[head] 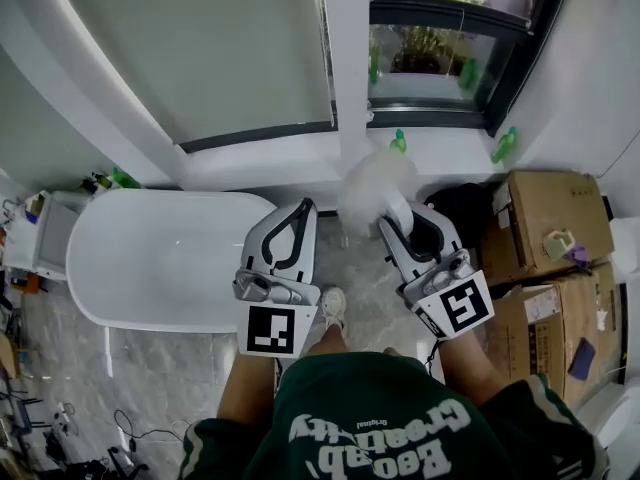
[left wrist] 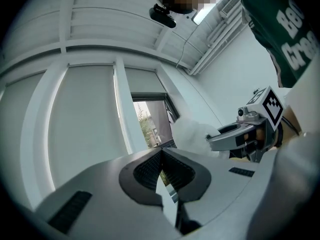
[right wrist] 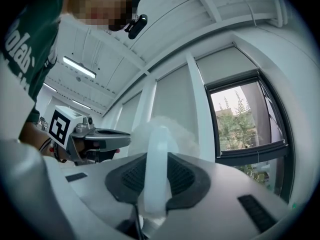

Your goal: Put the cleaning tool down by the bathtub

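Observation:
The cleaning tool is a white fluffy duster (head: 374,185) on a pale plastic handle (right wrist: 156,170). My right gripper (head: 403,215) is shut on that handle, and the fluffy head sticks out past the jaws toward the window wall. The right gripper view shows the handle running up between the ribbed pads to the fluffy head (right wrist: 167,131). A white bathtub (head: 170,258) lies at the left, below the wall. My left gripper (head: 299,211) hangs over the tub's right end, its jaws together with nothing in them. The left gripper view also shows the duster (left wrist: 189,134) beside the right gripper.
Cardboard boxes (head: 545,228) are stacked at the right, with a black bag (head: 465,208) beside them. Green bottles (head: 398,140) stand on the sill under the window (head: 440,58). The person's shoe (head: 333,306) is on the marble floor between the grippers. Clutter lies left of the tub.

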`<state>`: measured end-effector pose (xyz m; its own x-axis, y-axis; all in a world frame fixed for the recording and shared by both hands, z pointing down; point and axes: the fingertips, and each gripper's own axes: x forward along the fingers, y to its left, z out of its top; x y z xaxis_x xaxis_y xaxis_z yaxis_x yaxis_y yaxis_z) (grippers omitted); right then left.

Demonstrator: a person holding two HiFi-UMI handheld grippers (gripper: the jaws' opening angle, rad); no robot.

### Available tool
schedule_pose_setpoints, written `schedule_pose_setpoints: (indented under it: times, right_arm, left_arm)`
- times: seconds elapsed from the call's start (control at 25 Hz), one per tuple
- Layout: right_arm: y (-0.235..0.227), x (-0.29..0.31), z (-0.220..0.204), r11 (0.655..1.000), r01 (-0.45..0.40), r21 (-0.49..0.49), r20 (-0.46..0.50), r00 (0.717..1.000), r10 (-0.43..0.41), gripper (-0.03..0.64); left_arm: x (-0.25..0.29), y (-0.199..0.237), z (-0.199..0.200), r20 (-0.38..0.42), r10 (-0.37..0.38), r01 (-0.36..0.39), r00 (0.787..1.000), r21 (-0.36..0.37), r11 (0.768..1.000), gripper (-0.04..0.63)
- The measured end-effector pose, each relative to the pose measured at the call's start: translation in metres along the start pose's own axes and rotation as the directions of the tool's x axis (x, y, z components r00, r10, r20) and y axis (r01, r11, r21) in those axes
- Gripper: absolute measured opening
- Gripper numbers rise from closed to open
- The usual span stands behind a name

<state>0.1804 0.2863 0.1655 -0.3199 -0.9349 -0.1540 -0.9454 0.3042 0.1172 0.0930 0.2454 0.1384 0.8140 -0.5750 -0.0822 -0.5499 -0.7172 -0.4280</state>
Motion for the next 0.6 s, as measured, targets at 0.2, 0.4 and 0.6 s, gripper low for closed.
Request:
schedule_pose_setpoints:
  times: [0.2, 0.4, 0.6]
  right_arm:
    - [-0.02, 0.059, -0.01, 1.0, 0.012, 0.015, -0.017, 1.0, -0.012, 0.095]
    - [-0.034, 0.108, -0.024, 1.0, 0.017, 0.021, -0.042, 0.999, -0.016, 0.095]
    - [-0.046, 0.146, -0.042, 0.999, 0.03, 0.026, -0.083, 0.996, -0.028, 0.095]
  left_arm:
    - [0.039, 0.042, -0.028, -0.017, -0.017, 0.017, 1.0, -0.037, 0.999, 0.008]
    - [0.072, 0.078, -0.057, -0.037, -0.027, 0.025, 0.999, -0.072, 0.997, 0.008]
    - [0.096, 0.106, -0.083, -0.044, -0.044, 0.039, 0.998, -0.126, 0.991, 0.008]
